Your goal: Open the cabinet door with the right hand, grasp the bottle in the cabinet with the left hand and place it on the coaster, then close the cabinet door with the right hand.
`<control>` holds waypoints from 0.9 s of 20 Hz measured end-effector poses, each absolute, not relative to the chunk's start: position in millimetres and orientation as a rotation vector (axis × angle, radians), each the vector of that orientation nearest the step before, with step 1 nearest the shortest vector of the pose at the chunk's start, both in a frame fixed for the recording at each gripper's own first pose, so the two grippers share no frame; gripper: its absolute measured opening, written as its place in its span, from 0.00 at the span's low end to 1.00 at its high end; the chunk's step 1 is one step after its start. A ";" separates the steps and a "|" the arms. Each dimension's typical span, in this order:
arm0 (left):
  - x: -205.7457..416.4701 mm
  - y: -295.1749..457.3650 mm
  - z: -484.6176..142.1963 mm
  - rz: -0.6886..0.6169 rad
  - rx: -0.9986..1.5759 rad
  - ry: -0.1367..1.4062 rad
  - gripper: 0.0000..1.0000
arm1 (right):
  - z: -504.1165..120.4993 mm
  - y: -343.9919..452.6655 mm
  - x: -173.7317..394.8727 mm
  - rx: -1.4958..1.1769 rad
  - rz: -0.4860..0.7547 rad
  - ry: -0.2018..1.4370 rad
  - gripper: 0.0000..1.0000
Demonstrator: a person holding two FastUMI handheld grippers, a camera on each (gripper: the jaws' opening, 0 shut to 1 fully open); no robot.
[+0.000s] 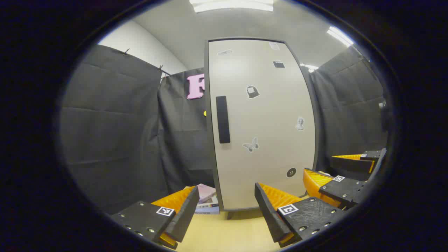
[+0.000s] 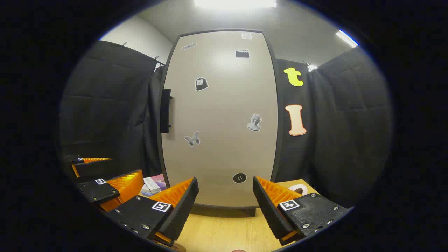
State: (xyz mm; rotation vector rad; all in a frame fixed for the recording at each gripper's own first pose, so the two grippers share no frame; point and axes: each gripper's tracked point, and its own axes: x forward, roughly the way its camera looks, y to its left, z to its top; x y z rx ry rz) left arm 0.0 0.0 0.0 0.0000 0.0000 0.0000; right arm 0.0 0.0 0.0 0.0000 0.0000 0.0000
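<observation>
The tall beige cabinet door (image 1: 266, 140) (image 2: 220, 119) with small stickers is shut, so whatever stands inside is hidden. Its black vertical handle (image 1: 223, 119) (image 2: 165, 110) sits on the door's left edge. In the left gripper view my left gripper (image 1: 225, 213) is open low in front of the door, a little below the handle, holding nothing. Open and empty too, my right gripper (image 2: 225, 206) faces the door's lower middle, well short of it. Each gripper shows beside the other: the right gripper (image 1: 336, 173), the left gripper (image 2: 101, 175). A pale round thing, perhaps the coaster (image 2: 298, 189), peeks from behind my right finger.
The cabinet stands on short feet on a light wooden table (image 1: 224, 231) (image 2: 224, 227). A few books or boxes (image 1: 206, 201) (image 2: 154, 183) lie left of the cabinet's base. Black cloth walls (image 1: 112, 133) (image 2: 350, 140) close in on both sides.
</observation>
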 end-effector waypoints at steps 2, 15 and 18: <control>0.1 4.6 4.4 0.010 0.009 -0.001 0.91 | -3.4 0.1 0.2 0.006 0.001 -0.002 0.96; 12.4 10.1 -8.2 0.029 -0.048 0.011 0.91 | -9.2 -4.4 -2.9 -0.005 -0.045 0.081 0.96; 15.3 3.9 -2.2 0.007 -0.036 -0.012 0.91 | -0.4 -6.0 -2.6 -0.026 -0.055 0.033 0.96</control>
